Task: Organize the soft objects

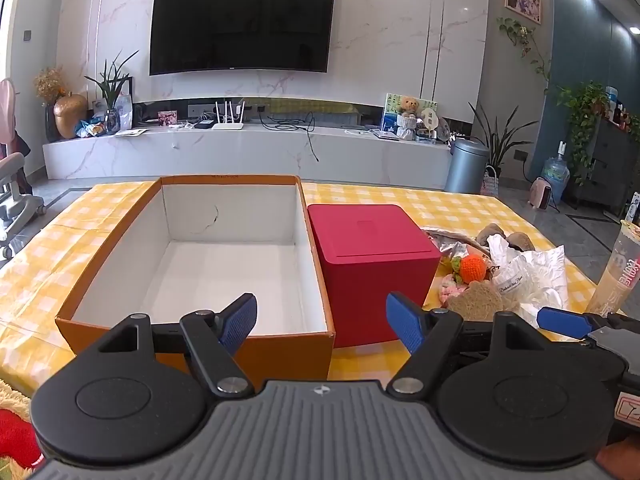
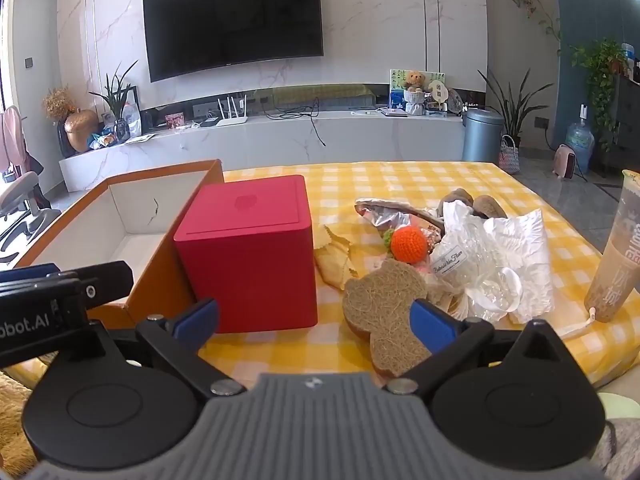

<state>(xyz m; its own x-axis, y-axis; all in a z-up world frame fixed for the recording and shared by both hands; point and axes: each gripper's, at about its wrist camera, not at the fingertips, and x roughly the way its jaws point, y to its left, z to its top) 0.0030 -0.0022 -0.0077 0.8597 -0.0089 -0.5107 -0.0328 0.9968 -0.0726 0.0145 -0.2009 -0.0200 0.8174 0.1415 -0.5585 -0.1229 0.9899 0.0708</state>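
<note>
L gripper (image 1: 322, 322): jaws wide apart, nothing between them, hovering at near edge of orange box (image 1: 120, 256), which has nothing inside. R gripper (image 2: 316, 320): jaws wide, nothing gripped; bear-shaped sponge (image 2: 384, 312) lies on worktop (image 2: 400, 184) just by its right-side pad. Red box (image 2: 252, 252) touches orange box's right wall. Soft items piled right of red box: crochet orange (image 2: 409, 243), white wrap (image 2: 500, 248), foil (image 2: 384, 210). Drink cup (image 2: 618, 256) at far right.
</note>
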